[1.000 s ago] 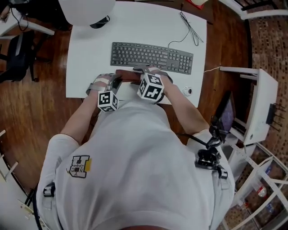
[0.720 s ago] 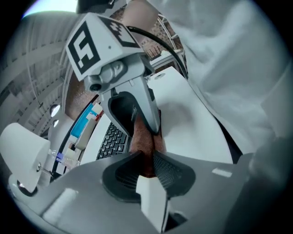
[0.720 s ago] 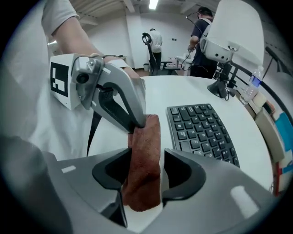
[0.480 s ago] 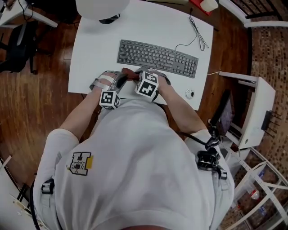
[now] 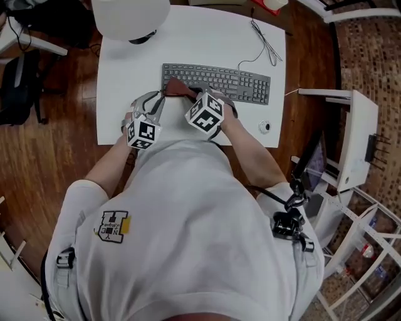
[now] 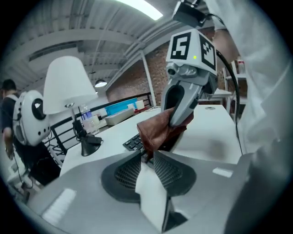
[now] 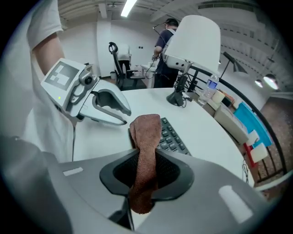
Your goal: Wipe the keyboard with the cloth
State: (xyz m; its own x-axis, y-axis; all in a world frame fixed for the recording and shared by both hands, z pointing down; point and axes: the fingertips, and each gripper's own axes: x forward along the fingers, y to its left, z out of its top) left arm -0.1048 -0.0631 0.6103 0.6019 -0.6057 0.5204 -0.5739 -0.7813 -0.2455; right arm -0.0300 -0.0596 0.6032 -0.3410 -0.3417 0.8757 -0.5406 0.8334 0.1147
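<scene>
The dark keyboard (image 5: 219,81) lies across the white table (image 5: 119,69). A brown cloth (image 5: 177,88) is bunched over the keyboard's near left edge. My right gripper (image 5: 195,94) comes at it from the right. Its jaws have just been closing and are shut on the cloth (image 7: 145,137), which hangs through them. In the left gripper view, the cloth (image 6: 158,130) runs from the right gripper (image 6: 177,119) down into my left gripper (image 6: 146,156), which looks shut on a corner of it. The left gripper (image 5: 160,98) sits just left of the cloth.
A white lamp shade (image 5: 130,15) hangs over the table's far left. The keyboard's cable (image 5: 263,37) trails to the far right. A small round object (image 5: 265,127) sits near the front right corner. White shelving (image 5: 354,138) stands to the right. A person (image 7: 165,34) stands in the background.
Both grippers have moved away from the table's front edge to the keyboard, carrying the cloth onto its near left edge. The left gripper has rolled.
</scene>
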